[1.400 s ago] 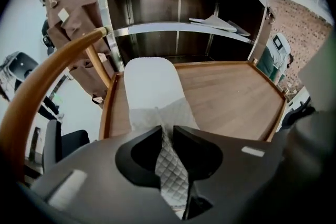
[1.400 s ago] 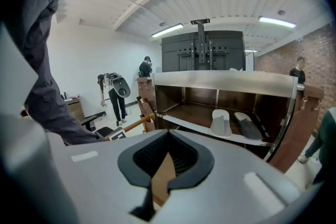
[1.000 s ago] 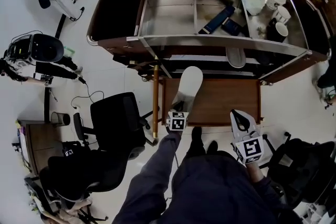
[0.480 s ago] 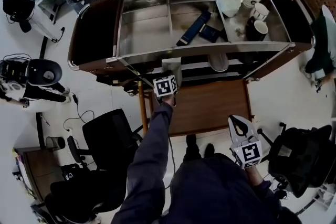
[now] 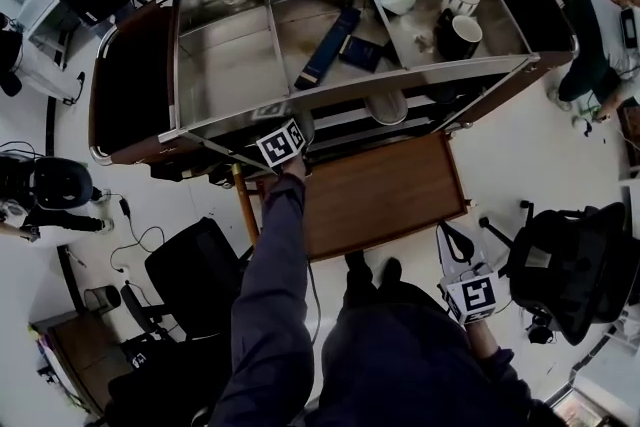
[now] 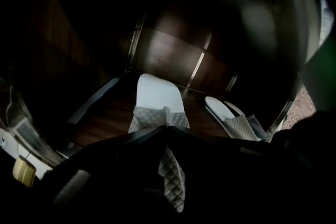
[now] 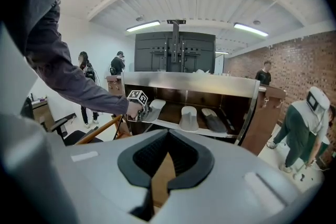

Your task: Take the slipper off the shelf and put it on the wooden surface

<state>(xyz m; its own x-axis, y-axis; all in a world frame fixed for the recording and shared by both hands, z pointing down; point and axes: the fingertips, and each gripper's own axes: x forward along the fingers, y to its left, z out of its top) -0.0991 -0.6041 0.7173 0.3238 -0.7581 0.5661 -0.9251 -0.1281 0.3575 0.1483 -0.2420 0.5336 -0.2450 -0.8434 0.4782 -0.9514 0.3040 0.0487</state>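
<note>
Left tongs (image 6: pixel 167 136) reaching right into the shelf (image 6: pixel 100 118), pinched shut on the quilted upper of the slipper (image 6: pixel 156 97). Fabric visibly bunched between the jaws, so a proper grip rather than a hover. Sole flat on the dark shelf board, pale insole running straight away from the tongs toward the back of the shelf. Long axis basically in line with the reach, quilted end nearest.

Second slipper (image 6: pixel 226 113) just off to the right on the same board, apart from the held one, angled a bit differently. Probably worth minding on the way out.

Key relation for the next bit: wooden worktop (image 5: pixel 385 195) sits below the shelf and on the person's side of it, slightly right of the left arm in the head view. So, guessing here, a straight pull back along the slipper's own length, then down and a touch right. No twist needed, since the thing already points the way it'll travel. Might snag the shelf's front rail if lifted too early.

Right tongs (image 7: pixel 168 134) well apart from all this, low by the person's side, jaws pressed together on nothing. Left is clearly the nearer one and the only one in play.
</note>
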